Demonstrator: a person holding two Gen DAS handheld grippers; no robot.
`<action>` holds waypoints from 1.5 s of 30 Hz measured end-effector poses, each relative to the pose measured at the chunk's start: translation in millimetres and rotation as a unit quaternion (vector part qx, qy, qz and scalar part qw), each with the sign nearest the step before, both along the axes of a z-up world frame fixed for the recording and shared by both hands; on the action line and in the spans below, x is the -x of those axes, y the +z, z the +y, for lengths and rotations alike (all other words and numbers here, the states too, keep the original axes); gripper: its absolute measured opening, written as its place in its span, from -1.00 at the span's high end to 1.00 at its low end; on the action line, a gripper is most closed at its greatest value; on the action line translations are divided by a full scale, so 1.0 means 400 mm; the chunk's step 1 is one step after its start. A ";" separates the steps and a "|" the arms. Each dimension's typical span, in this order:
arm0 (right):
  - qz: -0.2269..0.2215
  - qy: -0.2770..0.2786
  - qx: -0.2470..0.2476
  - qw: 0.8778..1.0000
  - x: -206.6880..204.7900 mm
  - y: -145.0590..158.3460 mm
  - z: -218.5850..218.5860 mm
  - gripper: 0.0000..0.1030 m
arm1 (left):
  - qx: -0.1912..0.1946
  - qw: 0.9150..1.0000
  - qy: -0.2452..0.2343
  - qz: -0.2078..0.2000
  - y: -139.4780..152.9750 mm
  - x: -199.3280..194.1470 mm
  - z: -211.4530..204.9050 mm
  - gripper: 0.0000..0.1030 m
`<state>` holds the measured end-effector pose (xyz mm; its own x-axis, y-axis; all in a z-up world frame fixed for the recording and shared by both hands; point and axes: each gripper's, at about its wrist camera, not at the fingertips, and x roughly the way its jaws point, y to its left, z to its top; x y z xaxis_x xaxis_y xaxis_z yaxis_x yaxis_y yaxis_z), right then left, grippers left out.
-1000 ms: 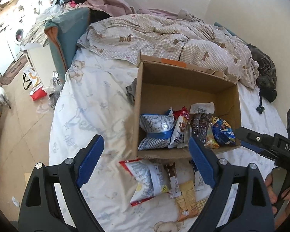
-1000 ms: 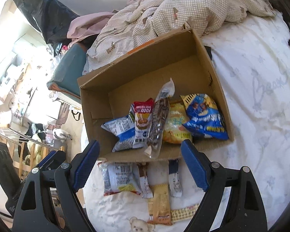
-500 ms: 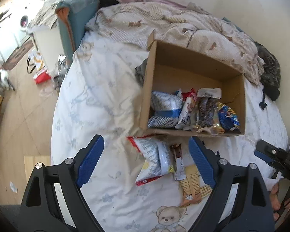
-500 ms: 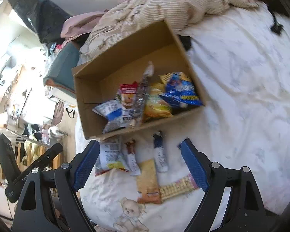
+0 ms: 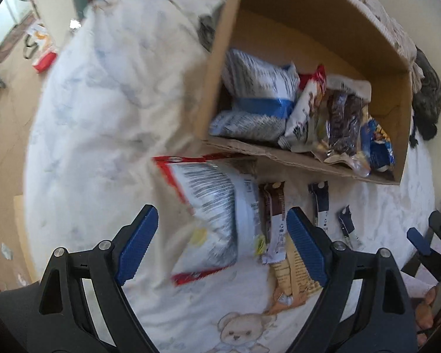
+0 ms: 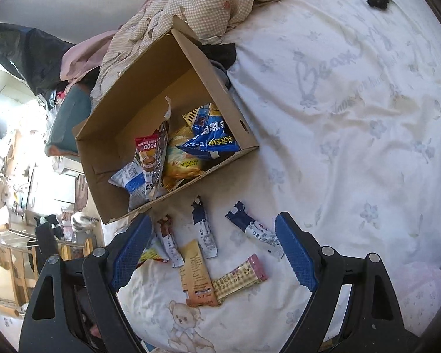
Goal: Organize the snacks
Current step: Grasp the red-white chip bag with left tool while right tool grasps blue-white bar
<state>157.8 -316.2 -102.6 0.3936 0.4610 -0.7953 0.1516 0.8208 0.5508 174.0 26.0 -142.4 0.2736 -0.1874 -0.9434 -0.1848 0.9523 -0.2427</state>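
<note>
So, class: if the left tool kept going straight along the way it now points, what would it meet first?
Most likely the large red-edged white snack bag lying on the bed sheet. It sits between the open fingers of the left tool, though blur and the fisheye view leave the depth uncertain.

The left gripper [image 5: 222, 242] is a matte black plastic frame with two angled arms, each cut through by a triangular opening. A round silver screw head sits at each joint, two on either arm. Its fingers end in ribbed, royal-blue rectangular pads [image 5: 136, 242]. The right gripper [image 6: 211, 251] is built the same way: black arms with triangular cut-outs, silver screws, and textured blue pads [image 6: 295, 253]. No lettering shows on either gripper in these views.
</note>
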 end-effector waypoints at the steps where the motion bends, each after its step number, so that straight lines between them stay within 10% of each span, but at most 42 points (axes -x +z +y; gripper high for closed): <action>1: 0.000 0.003 0.003 1.000 -0.002 0.000 0.004 -0.72 | 0.007 1.000 0.002 0.010 -0.018 -0.007 -0.001 -0.68; 13: 0.009 0.014 0.003 1.000 -0.006 -0.009 0.016 -0.72 | 0.026 0.998 -0.008 0.052 -0.042 0.008 0.005 0.49; 25: 0.090 0.076 0.113 0.987 -0.043 -0.099 0.082 -0.72 | -0.041 0.996 -0.066 -0.035 0.173 0.162 -0.007 0.50; 37: 0.136 0.145 0.242 0.950 -0.071 -0.224 0.177 -0.71 | -0.060 0.998 -0.019 -0.029 0.156 0.136 0.025 0.49; 45: 0.128 0.199 0.296 0.925 -0.046 -0.251 0.220 -0.15 | -0.059 0.997 -0.028 -0.040 0.165 0.132 -0.003 0.49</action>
